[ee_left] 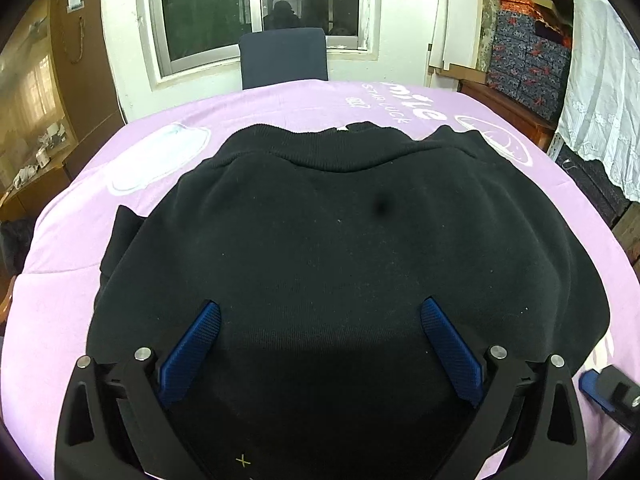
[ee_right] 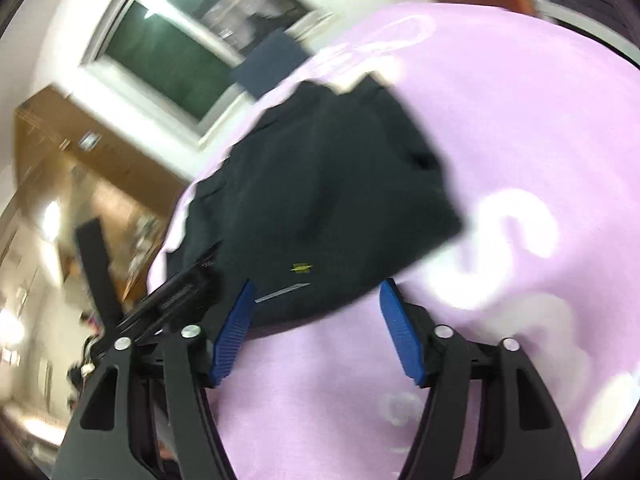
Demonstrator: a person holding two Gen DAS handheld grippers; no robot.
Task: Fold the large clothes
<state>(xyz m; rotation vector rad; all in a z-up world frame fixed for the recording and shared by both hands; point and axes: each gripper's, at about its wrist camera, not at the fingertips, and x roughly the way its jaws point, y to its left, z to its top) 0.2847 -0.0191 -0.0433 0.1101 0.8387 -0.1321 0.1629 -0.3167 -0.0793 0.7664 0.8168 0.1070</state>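
Left wrist view: left gripper [ee_left: 320,314] spread wide above the black sweatshirt [ee_left: 340,240]. Right gripper [ee_right: 316,294] spread, empty, sweatshirt edge ahead.

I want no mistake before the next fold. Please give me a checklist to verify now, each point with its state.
1. Left gripper open, nothing between its pads: ok.
2. Right gripper open, holds nothing: ok.
3. Sweater lies fully on the pink cloth: ok.
4. Sweater flat: not ok, folds near the collar.
5. Sleeves tucked under evenly: cannot tell.
6. Right view sharp enough for aiming: not ok, blurred.
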